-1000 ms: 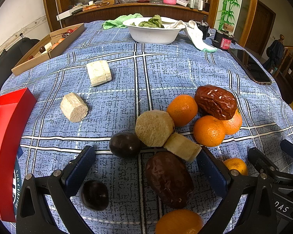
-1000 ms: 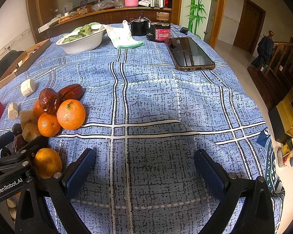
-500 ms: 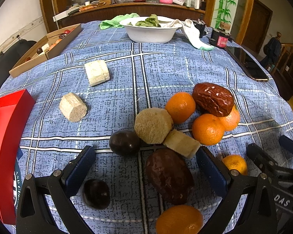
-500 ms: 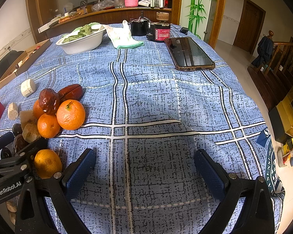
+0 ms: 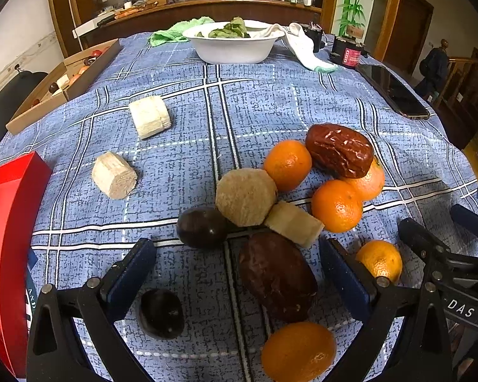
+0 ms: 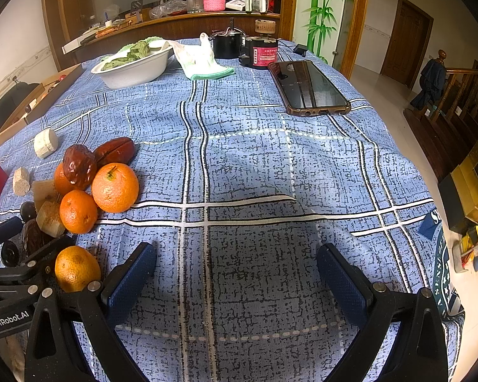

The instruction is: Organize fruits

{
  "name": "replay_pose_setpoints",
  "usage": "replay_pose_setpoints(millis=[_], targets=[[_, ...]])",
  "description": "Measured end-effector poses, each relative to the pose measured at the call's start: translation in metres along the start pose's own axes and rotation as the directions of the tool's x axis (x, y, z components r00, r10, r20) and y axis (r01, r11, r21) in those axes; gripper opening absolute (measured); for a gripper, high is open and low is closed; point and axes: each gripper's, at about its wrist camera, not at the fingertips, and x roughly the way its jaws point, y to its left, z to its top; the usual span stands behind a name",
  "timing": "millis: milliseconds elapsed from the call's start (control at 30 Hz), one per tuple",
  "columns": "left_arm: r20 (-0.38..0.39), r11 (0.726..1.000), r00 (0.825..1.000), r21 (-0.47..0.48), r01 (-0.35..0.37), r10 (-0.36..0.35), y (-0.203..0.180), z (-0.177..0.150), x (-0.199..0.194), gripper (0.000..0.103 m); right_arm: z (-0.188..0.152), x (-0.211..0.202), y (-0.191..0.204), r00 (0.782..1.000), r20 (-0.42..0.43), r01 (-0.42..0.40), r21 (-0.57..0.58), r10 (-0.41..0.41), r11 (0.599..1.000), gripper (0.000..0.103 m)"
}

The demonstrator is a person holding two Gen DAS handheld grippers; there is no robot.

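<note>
Little looks sorted: at far left a glossy red box point(image 5: 6, 238), then two pale fibrous chunks point(image 5: 114, 175) lying apart. The left gripper point(image 5: 235, 273), fingers spread and empty, frames a wrinkled dark date point(image 5: 277, 275) amid dimpled round oranges point(image 5: 336, 205). The right gripper point(image 6: 235, 273) gapes over bare woven surface point(image 6: 271, 159).

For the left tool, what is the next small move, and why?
Probably lower the left tool and close on the large dark date. Its jaws are open, and that date already lies between them on the cloth, nearest of the pile.
</note>
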Motion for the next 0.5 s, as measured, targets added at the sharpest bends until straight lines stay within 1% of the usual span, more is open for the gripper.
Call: replay_pose_setpoints(millis=[133, 200, 300, 367, 400, 500], targets=[[-0.006, 1.000, 1.000, 0.009, 0.030, -0.030, 0.004, -0.002, -0.003, 0.102, 0.000, 0.000, 0.000, 1.000, -0.001, 0.000, 0.001, 0.000, 1.000, 0.102], [-0.010, 0.999, 0.999, -0.014, 0.044, -0.045, 0.011, -0.006, -0.008, 0.102, 0.000, 0.000, 0.000, 1.000, -0.005, -0.002, -0.003, 0.002, 1.000, 0.102], [-0.009, 0.994, 0.996, -0.052, 0.093, -0.093, 0.023, -0.014, -0.020, 0.100, 0.002, -0.003, 0.002, 1.000, -0.031, -0.002, 0.001, 0.002, 1.000, 0.102], [0.011, 0.985, 0.990, -0.095, 0.143, -0.142, 0.038, -0.019, -0.033, 0.099, 0.004, -0.004, 0.002, 0.999, -0.044, 0.003, 0.006, -0.003, 1.000, 0.102], [0.024, 0.976, 0.984, -0.129, 0.176, -0.174, 0.049, -0.022, -0.042, 0.099, 0.007, 0.002, 0.002, 0.999, -0.048, 0.003, 0.006, -0.003, 1.000, 0.102], [0.021, 0.953, 0.974, -0.206, 0.224, -0.224, 0.076, -0.033, -0.056, 0.099, 0.006, 0.002, 0.002, 0.999, -0.047, 0.003, 0.003, -0.003, 1.000, 0.102]])
